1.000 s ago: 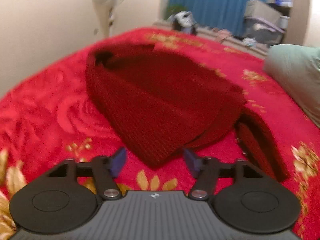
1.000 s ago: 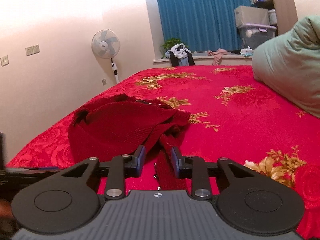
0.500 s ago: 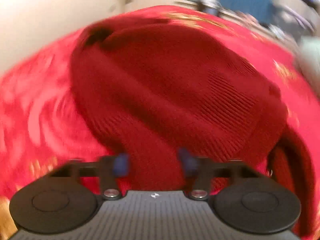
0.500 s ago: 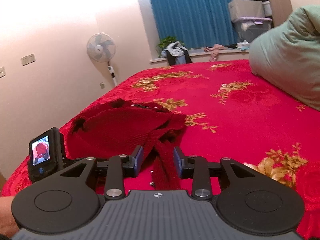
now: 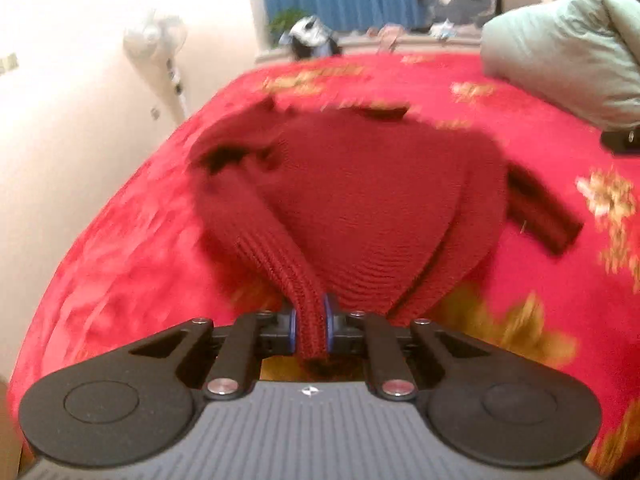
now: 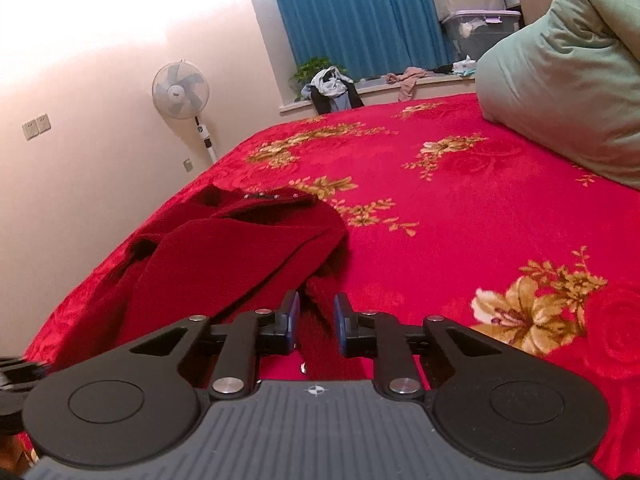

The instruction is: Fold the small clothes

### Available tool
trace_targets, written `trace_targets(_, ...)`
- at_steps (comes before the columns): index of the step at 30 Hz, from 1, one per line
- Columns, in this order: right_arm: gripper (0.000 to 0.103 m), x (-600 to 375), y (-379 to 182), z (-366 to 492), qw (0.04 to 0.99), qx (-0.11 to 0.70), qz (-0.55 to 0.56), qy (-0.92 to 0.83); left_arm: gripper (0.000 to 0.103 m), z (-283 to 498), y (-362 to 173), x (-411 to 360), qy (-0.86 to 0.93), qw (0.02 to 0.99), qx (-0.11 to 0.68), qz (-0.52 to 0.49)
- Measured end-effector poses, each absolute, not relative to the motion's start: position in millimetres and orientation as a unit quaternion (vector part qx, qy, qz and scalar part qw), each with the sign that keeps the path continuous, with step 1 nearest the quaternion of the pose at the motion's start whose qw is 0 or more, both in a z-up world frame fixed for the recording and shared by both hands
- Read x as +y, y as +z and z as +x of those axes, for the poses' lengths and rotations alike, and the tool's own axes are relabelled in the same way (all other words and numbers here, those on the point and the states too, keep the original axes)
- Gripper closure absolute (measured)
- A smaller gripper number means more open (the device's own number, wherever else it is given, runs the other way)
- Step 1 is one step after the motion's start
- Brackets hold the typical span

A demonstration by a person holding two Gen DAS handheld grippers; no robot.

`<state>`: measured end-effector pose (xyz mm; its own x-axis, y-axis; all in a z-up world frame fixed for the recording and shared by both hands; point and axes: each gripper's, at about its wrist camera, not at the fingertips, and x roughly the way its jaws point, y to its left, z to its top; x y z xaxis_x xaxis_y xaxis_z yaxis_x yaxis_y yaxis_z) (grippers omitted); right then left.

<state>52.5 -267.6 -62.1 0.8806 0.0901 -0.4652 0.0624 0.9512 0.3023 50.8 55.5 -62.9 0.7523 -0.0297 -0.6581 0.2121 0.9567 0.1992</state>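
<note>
Left gripper (image 5: pixel 311 322): jaws clamped on a ribbed edge of the dark red knit garment (image 5: pixel 360 200), fabric pinched between the blue pads. Rest of the garment lies bunched ahead on the bed (image 5: pixel 120 248), one strip trailing off to the right. This view is motion-blurred.

Right gripper (image 6: pixel 316 318): jaws closing, a strip of the same garment (image 6: pixel 224 252) between them, pads not pressing on it. Bulk of the knit sits ahead-left of the jaws, near the bed's left edge.

Surface: bed with a red blanket, gold floral print (image 6: pixel 532 312). Pale green pillow (image 6: pixel 560 80) at far right of the bed.

Room: cream wall on the left with a standing fan (image 6: pixel 181 90) and wall sockets (image 6: pixel 36 126). Blue curtain (image 6: pixel 360 12) at the back, a sill below it with a plant (image 6: pixel 310 68) and heaped clothes (image 6: pixel 332 88). Plastic storage bins (image 6: pixel 476 28) stacked in the far right corner.
</note>
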Motion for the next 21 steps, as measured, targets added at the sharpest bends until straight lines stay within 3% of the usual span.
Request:
trace_targets(4, 0.082, -257.7, -75.1, 52.3, 0.954, 0.264, 0.14, 0.02, 0.089, 45.5, -84.8, 104.6, -0.015, 0.915, 0.376, 0.144)
trace_targets(8, 0.077, -245.3, -89.8, 57.5, 0.949, 0.281, 0.141, 0.034, 0.083, 51.9, -88.7, 132.7, -0.025, 0.918, 0.391, 0.061)
trace_targets(10, 0.071, -238.4, -94.6, 61.8, 0.948, 0.283, 0.14, 0.045, 0.073, 59.7, -86.9, 136.6, -0.024, 0.917, 0.396, 0.033)
trace_targets(12, 0.068, -231.7, -99.0, 66.3, 0.949, 0.279, 0.134, 0.059, 0.054, 59.7, -79.1, 139.6, -0.023, 0.919, 0.393, -0.009)
trace_targets(16, 0.058, -228.4, -108.2, 85.1, 0.946, 0.282, 0.142, 0.078, 0.052, 75.0, -71.7, 142.1, -0.016, 0.911, 0.406, -0.071)
trace_targets(21, 0.057, -229.7, -124.8, 123.4, 0.95, 0.288, 0.122, 0.029, 0.052, 91.4, -84.9, 130.9, 0.01, 0.894, 0.447, -0.036)
